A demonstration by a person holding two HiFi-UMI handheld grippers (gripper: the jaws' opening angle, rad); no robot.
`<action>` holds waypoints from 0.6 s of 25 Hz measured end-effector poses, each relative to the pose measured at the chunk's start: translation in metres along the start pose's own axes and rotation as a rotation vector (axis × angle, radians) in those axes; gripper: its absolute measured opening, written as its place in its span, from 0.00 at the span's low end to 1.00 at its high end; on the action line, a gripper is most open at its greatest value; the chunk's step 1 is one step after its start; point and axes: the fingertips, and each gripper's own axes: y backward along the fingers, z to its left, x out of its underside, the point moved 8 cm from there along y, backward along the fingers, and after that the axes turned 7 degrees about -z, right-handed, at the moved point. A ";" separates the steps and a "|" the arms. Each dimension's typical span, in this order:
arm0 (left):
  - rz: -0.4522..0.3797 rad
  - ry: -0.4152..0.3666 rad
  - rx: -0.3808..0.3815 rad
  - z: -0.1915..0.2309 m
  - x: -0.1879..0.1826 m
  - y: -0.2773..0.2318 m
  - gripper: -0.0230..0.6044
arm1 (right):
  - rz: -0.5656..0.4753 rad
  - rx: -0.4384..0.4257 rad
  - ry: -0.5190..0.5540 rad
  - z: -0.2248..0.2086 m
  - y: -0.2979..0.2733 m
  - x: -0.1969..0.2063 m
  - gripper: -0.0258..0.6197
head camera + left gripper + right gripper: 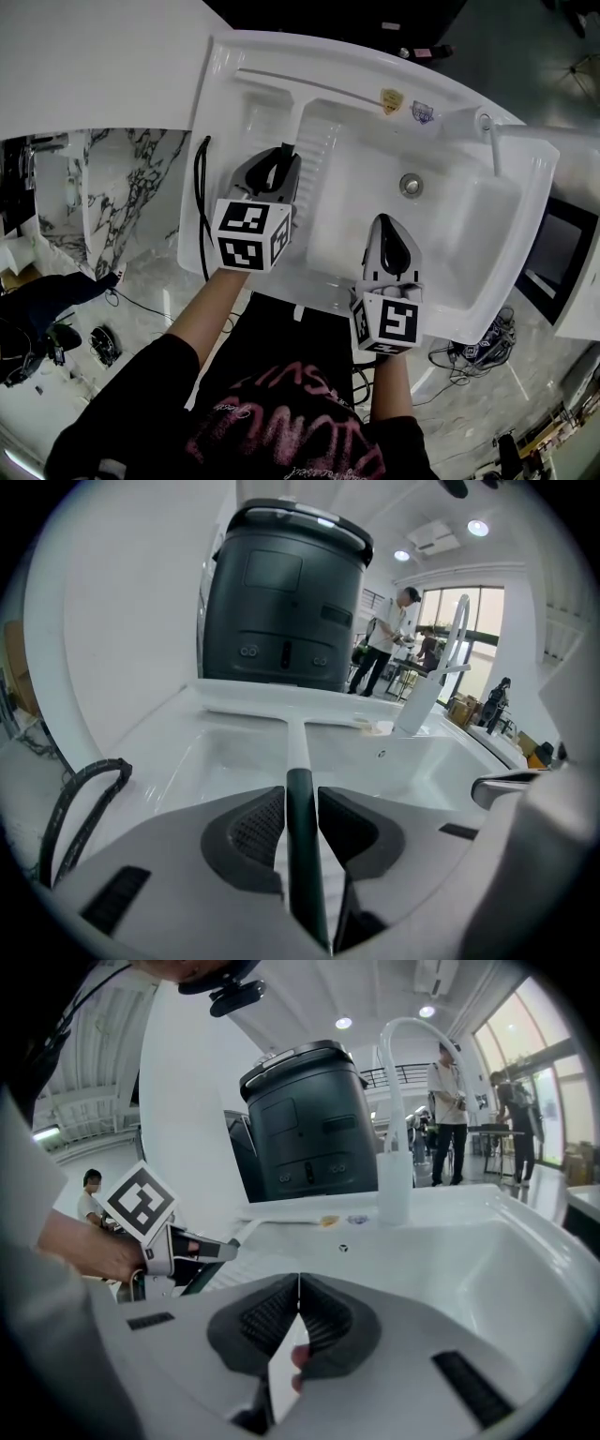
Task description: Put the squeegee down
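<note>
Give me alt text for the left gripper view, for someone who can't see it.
The left gripper has its jaws shut on the dark green handle of a squeegee, whose white shaft runs forward to a blade at the far ledge of a white sink. A white faucet stands at the right, and a large dark container rises behind the sink.

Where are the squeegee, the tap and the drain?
squeegee (301,817): left gripper view, on its dark handle.
tap (395,1180): right gripper view, on its upright column.
drain (410,184): head view, on its middle.
</note>
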 end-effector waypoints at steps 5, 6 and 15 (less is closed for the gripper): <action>-0.028 -0.005 -0.001 -0.003 -0.008 0.013 0.19 | -0.015 0.001 0.002 0.004 0.011 -0.007 0.07; -0.037 -0.004 -0.004 -0.003 -0.011 0.017 0.19 | -0.020 -0.001 0.005 0.005 0.013 -0.009 0.07; -0.128 -0.018 -0.025 -0.005 -0.027 0.066 0.19 | -0.090 -0.027 0.041 0.025 0.037 -0.031 0.07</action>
